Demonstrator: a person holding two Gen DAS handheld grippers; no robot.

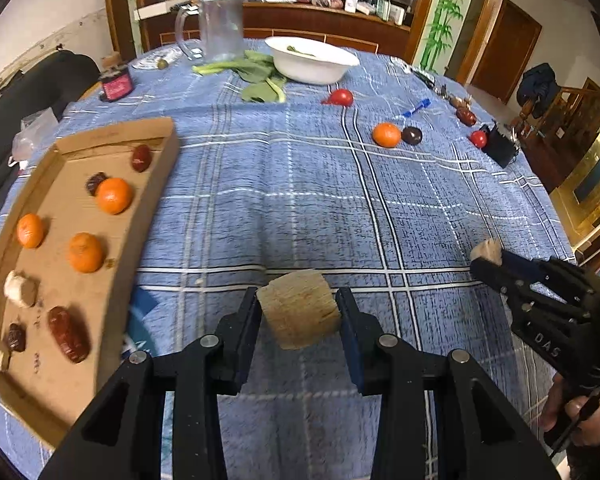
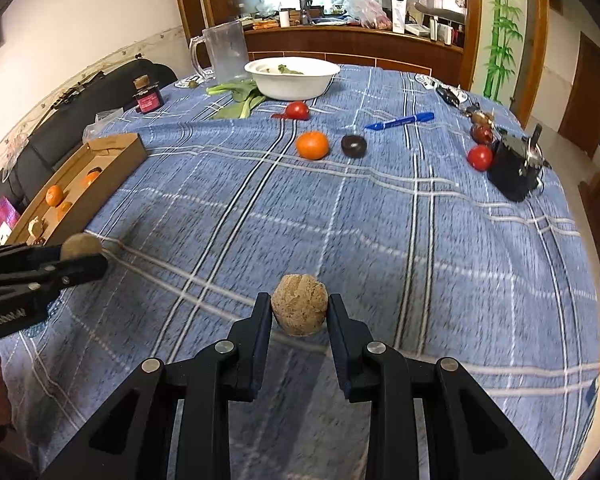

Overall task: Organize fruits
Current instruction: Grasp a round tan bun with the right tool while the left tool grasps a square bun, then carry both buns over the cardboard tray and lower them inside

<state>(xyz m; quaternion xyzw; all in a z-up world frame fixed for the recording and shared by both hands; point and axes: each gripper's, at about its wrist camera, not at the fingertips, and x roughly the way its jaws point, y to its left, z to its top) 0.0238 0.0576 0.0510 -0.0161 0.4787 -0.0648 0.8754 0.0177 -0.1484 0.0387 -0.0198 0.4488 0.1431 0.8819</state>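
Observation:
My left gripper (image 1: 299, 307) is shut on a tan fibrous chunk (image 1: 298, 309), held above the blue plaid cloth just right of the cardboard tray (image 1: 100, 280). The tray holds three oranges (image 1: 114, 195), dark red dates (image 1: 67, 334) and pale chunks (image 1: 20, 289). My right gripper (image 2: 299, 307) is shut on a rounder tan chunk (image 2: 299, 309) over the cloth's near middle. Loose on the far cloth lie an orange (image 2: 312, 145), a dark round fruit (image 2: 353, 146), two tomatoes (image 2: 480, 157) and a date (image 2: 481, 133). Each gripper also shows at the edge of the other's view.
A white bowl (image 2: 292, 77), leafy greens (image 2: 240, 98), a clear plastic jug (image 2: 224, 52) and a small pink-labelled bottle (image 2: 148, 98) stand at the far end. A blue pen (image 2: 400, 121), keys and a black device (image 2: 514, 170) lie on the right side. A dark sofa lies beyond the left table edge.

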